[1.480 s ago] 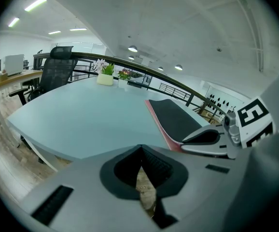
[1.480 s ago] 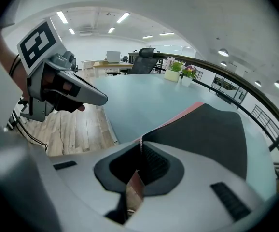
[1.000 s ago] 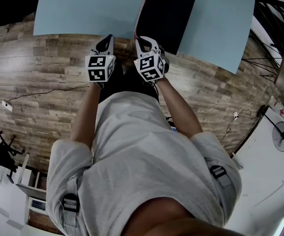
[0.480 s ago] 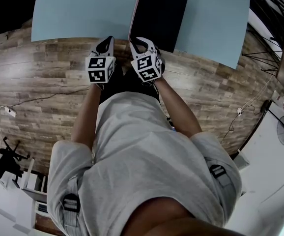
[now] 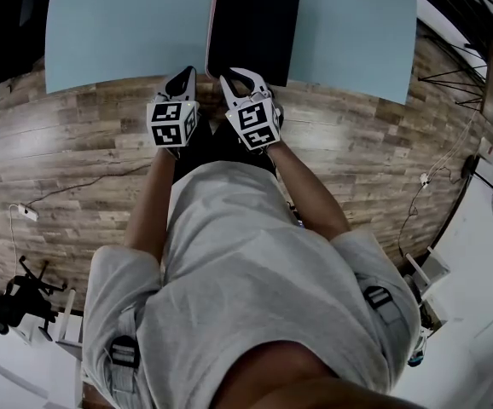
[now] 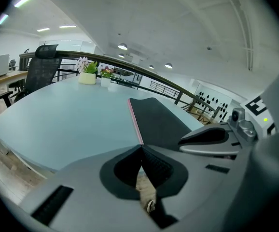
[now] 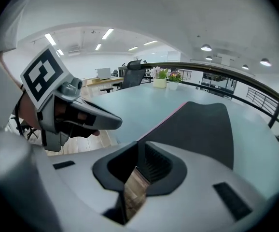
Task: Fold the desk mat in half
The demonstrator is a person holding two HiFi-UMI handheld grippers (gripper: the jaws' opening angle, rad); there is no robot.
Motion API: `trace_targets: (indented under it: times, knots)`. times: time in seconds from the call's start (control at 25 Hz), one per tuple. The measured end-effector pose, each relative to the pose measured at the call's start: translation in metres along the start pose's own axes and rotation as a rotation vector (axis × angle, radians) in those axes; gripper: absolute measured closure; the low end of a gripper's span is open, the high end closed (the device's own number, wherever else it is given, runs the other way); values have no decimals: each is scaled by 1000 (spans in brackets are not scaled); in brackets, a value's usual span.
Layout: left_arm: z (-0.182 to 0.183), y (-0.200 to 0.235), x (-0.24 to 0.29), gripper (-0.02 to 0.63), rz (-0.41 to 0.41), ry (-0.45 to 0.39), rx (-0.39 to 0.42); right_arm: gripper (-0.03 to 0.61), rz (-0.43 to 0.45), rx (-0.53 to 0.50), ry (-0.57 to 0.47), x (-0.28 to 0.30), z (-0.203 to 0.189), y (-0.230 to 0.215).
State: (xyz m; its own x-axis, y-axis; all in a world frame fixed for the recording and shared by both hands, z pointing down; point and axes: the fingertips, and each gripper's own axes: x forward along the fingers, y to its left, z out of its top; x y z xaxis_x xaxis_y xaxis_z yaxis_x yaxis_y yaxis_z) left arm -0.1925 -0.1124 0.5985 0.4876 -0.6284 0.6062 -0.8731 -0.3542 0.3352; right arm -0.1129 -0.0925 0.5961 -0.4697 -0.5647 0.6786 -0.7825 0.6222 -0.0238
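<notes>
On pale blue table (image 5: 127, 24), desk mat (image 5: 255, 24) just beyond right claw (image 5: 239, 80).

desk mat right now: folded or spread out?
Looks folded: the desk mat lies flat on the table as a narrow black strip, with a pink edge showing along its left side.

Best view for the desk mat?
Right gripper view: desk mat largest, pink edge and far end visible. Head view shows it from above, far end cropped. Left gripper view shows it smaller, foreshortened.
</notes>
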Motion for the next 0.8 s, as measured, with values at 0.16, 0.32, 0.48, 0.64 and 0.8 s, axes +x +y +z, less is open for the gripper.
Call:
trace_targets:
  times: [0.16,0.32,0.48,0.64,0.8]
  knots:
    - [4,-14,9,603,-26,5,23,574,-40,23,-35,-14,3,-14]
    - [8,-29,15,603,-50,7,42,574,-75,46,-47,-28,0,-29]
    - [10,-43,19,603,-65,13,63,574,-118,68,-59,-45,-8,-45]
    - [7,-53,22,603,-75,27,78,575,-170,107,-62,-61,-20,-62]
    - [9,-65,22,603,-81,27,72,575,-218,171,-70,-80,-30,-82]
